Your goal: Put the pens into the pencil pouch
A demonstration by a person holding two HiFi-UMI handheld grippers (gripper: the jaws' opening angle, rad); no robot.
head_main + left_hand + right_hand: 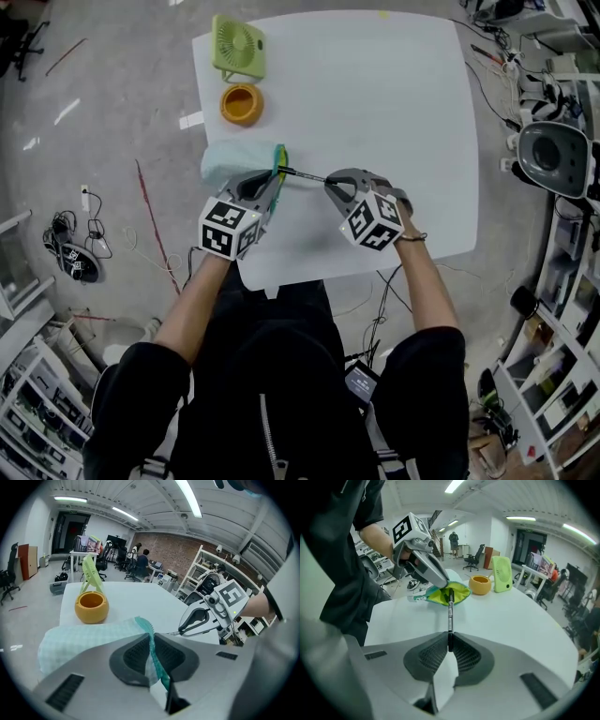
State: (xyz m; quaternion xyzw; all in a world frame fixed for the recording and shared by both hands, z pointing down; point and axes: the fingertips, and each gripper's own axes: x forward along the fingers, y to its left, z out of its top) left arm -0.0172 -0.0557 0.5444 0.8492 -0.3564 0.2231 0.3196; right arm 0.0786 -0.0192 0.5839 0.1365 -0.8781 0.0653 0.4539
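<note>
— While the left gripper (277,178) holds the pencil pouch (227,161), where exactly do its jaws sit?
— They are clamped on the teal zip edge at the pouch's open end and hold that lip up. The rest of the pale checked pouch lies on the white bench (394,103), to the left of the gripper in the head view.
— And the right gripper (449,644)?
— Its jaws are pressed together on the near end of a black pen (450,613). The pen runs straight out from them toward the pouch, clear of the bench.
— Is the pen in yet?
— Its far end sits at the mouth, against the yellow-green lining. Whether the tip has passed the rim I can't tell.
— Anything else on the bench?
— An orange pot (241,104) stands just beyond the pouch, and a light green fan (237,45) stands behind that, near the far left corner. Both are apart from the grippers.
</note>
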